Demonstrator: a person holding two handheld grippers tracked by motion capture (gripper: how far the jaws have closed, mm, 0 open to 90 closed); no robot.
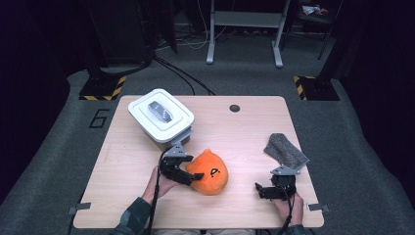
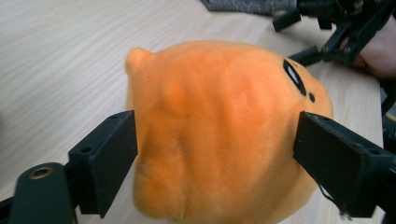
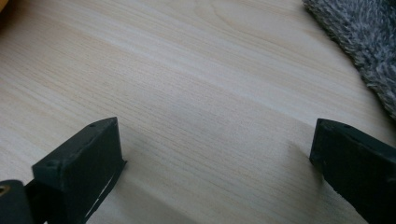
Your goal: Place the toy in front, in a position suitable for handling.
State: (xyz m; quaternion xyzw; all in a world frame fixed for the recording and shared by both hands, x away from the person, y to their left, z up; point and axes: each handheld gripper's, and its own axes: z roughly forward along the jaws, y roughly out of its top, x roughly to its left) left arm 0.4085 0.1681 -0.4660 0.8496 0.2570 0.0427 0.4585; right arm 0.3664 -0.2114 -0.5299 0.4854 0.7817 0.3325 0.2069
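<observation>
Work in hand: handling of the orange plush toy [image 1: 209, 172], judged from the left gripper [image 1: 192, 175] set at it.
Toy's place: lay on the bench [image 1: 147, 205], near the front middle, just in front of the lidded white container [image 1: 160, 115], apart from it.
Left jaws: stood wide, one either side of the plush toy [image 2: 224, 130]; pads close against the fabric with no dent to be seen, so judged not gripping.
Right gripper [image 1: 270, 190]: hovered low over bare bench wood, jaws wide apart, nothing between them; grey cloth [image 1: 285, 150] just beyond it.
Done so far: toy within the left jaws' span; container lid on.
Left to do: judged the squeeze and lift, or a withdrawal if the toy had been set down; could not tell which.
Destination: not readable from the scene.
Hidden: toy's underside and far flank; container's contents under the lid.
Cut off: tips of the left jaws at the frame's lower edge in the left gripper view.
Hard to make out: object on the lid [image 1: 161, 111], a small grey thing.
</observation>
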